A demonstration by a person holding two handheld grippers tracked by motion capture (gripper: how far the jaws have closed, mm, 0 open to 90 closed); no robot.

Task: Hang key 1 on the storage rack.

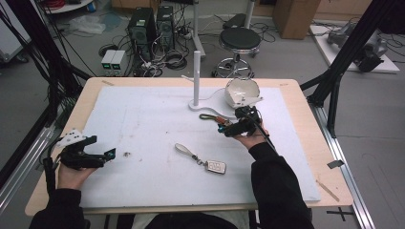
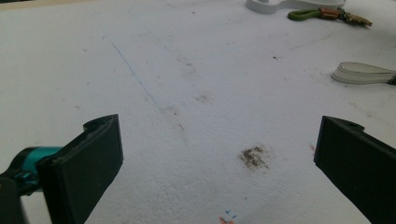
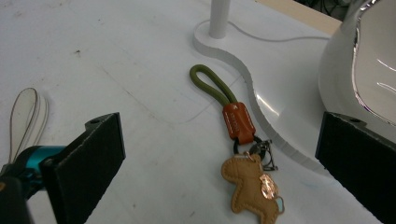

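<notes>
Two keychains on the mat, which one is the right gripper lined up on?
The green-loop keychain with the tan leather charm, lying between the right gripper jaws beside the white stand. The white-strap keychain lies mid-mat, apart.

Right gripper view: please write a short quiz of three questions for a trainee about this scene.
1. True or false: the right gripper is shut on the green-loop keychain.
2. What lies nearest the white stand? A the green-loop keychain, B the white-strap keychain.
3. Fill in: the left gripper has its jaws ____ above the bare white mat.

Key: 1 false, its jaws stand apart around the keychain. 2 A. 3 open.
</notes>
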